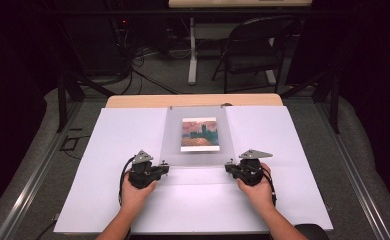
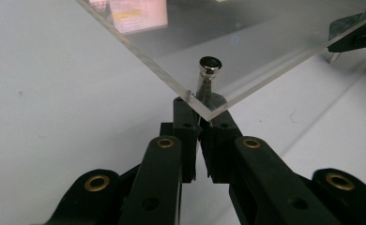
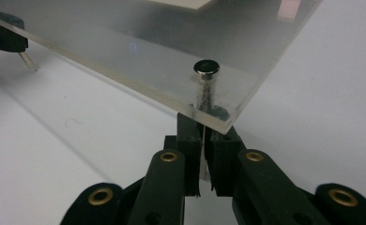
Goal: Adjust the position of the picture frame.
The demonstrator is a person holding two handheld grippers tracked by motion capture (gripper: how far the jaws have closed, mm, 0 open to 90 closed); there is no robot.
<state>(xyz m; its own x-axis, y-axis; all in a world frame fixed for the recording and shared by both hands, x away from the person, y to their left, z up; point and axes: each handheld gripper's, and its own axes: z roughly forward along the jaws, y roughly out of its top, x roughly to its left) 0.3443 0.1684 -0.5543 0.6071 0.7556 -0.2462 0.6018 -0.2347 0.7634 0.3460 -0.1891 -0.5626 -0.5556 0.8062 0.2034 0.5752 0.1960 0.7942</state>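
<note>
Nearest the person, the left gripper (image 1: 164, 166) is held at the near left corner of a clear acrylic sheet (image 1: 195, 135), and its jaws are seen in the left gripper view closed together right at that corner, apparently pinched on a thin edge beneath it, though what exactly is clamped cannot be made out. Just beyond the jaw tips, a small metal standoff (image 2: 208, 70) is seen rising through the sheet. The right gripper (image 1: 229, 166) is placed likewise at the near right corner, jaws drawn shut, with a second metal standoff (image 3: 206, 72) standing just past its tips. Between the two tools, the sheet's near edge is spanned over a white table cover (image 1: 108, 150). Farther out from both tools, a painted picture (image 1: 199, 134) in reds and oranges is seen lying under the sheet, near its middle.
</note>
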